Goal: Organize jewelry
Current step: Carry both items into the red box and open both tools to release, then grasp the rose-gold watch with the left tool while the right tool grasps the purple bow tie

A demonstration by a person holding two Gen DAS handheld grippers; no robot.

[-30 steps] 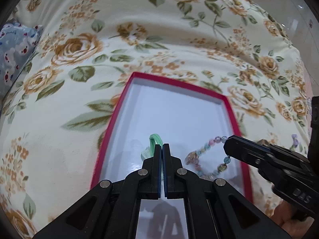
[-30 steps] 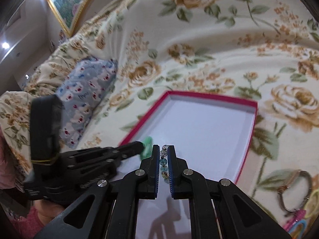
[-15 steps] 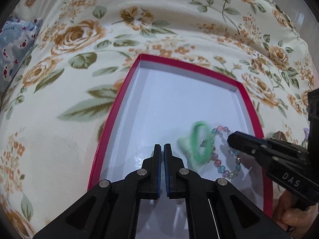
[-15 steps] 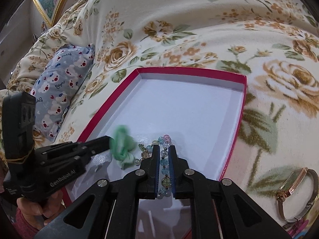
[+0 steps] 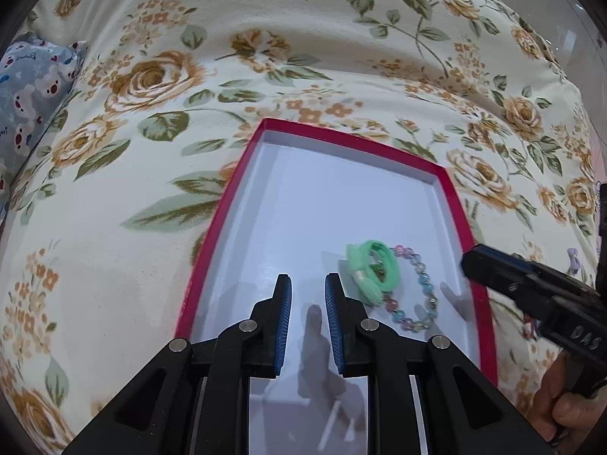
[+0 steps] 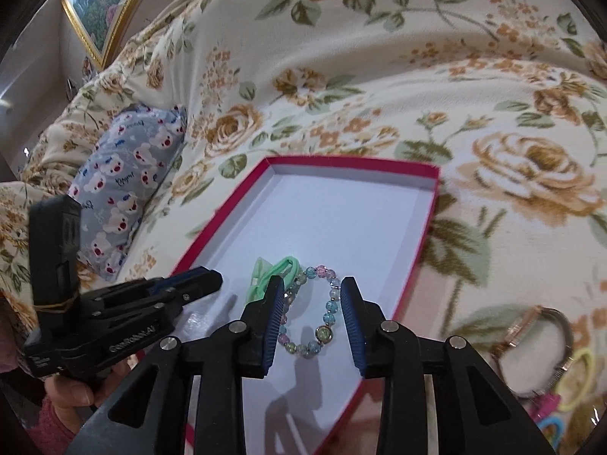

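Observation:
A red-rimmed box (image 5: 212, 250) with a white floor lies on the floral bedspread; it also shows in the right wrist view (image 6: 425, 242). Inside lie a green hair tie (image 5: 373, 271) and a pastel bead bracelet (image 5: 425, 292), touching each other. Both show in the right wrist view, the hair tie (image 6: 271, 273) and the bracelet (image 6: 326, 311). My left gripper (image 5: 307, 295) is open and empty above the box floor, left of the hair tie. My right gripper (image 6: 312, 299) is open above the bracelet, holding nothing.
A blue bear-print pillow (image 6: 125, 185) lies at the left. A rose-gold watch (image 6: 531, 337) and coloured hair ties (image 6: 573, 379) lie on the bedspread right of the box. A framed picture (image 6: 102, 3) hangs at the back left.
Both grippers have opened. The hair tie left my left gripper and the bracelet left my right gripper; both now lie on the box floor. The grippers have pulled back a little.

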